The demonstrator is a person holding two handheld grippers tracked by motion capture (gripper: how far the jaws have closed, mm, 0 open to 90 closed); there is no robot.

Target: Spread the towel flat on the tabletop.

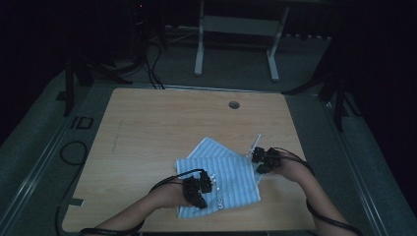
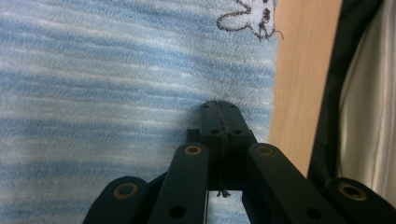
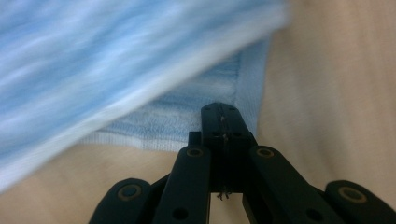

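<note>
left hand-held gripper (image 1: 210, 183) jaws closed, pinching towel (image 1: 231, 177) fabric at lower centre of high view; right hand-held gripper (image 1: 256, 158) closed on towel's right corner. towel lies low centre on counter (image 1: 147, 128), long axis between both grippers, each equally near.

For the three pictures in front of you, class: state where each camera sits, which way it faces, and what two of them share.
High view: fixed above the person's side, facing forward and down on the table; both forearms, left gripper and right gripper show.
Left gripper view: rides on the left gripper, looking along its shut fingers at the striped towel.
Right gripper view: rides on the right gripper, fingers shut, facing a towel corner.
Shared: all show the blue striped towel on the wooden table.
</note>
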